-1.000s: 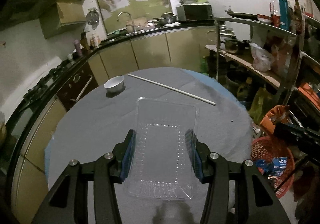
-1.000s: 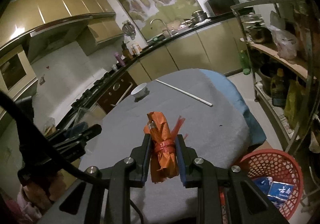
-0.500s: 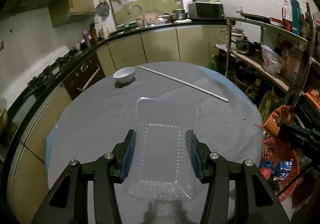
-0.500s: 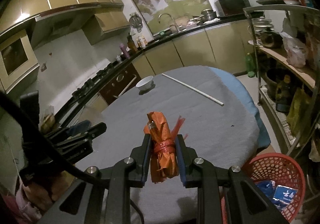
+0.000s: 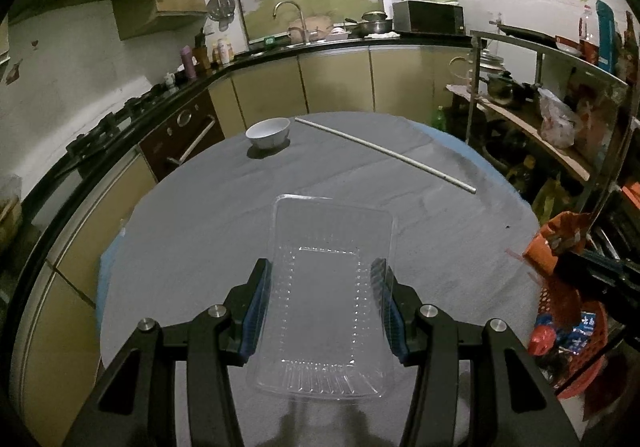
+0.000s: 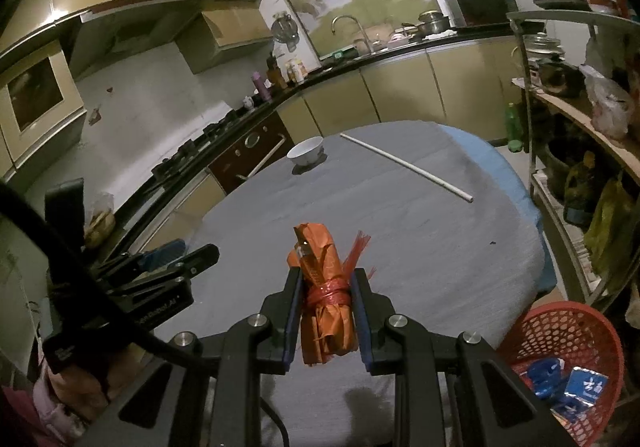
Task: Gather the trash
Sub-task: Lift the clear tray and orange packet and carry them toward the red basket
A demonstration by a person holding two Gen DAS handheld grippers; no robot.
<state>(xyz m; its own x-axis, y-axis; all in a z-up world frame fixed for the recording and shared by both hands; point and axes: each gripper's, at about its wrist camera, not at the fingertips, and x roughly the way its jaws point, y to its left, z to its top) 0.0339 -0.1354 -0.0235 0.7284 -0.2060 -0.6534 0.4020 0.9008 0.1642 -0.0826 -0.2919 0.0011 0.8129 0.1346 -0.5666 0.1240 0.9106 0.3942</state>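
Note:
My left gripper (image 5: 323, 303) is shut on a clear plastic tray (image 5: 326, 287) and holds it above the grey round table (image 5: 200, 223). My right gripper (image 6: 326, 311) is shut on an orange wrapper bundle (image 6: 324, 287) tied with red string, held over the table's near edge. The bundle also shows at the right of the left wrist view (image 5: 556, 243). A red mesh basket (image 6: 568, 331) with blue packets stands on the floor at the lower right; it also shows in the left wrist view (image 5: 572, 347).
A white bowl (image 5: 268, 132) and a long white stick (image 5: 384, 153) lie at the table's far side. A metal shelf rack (image 5: 560, 119) with pots and bags stands to the right. Kitchen counters (image 5: 320, 47) curve behind.
Both grippers have risen a little and drawn back, each keeping its hold. The table looks smaller and the basket shows more in the right wrist view.

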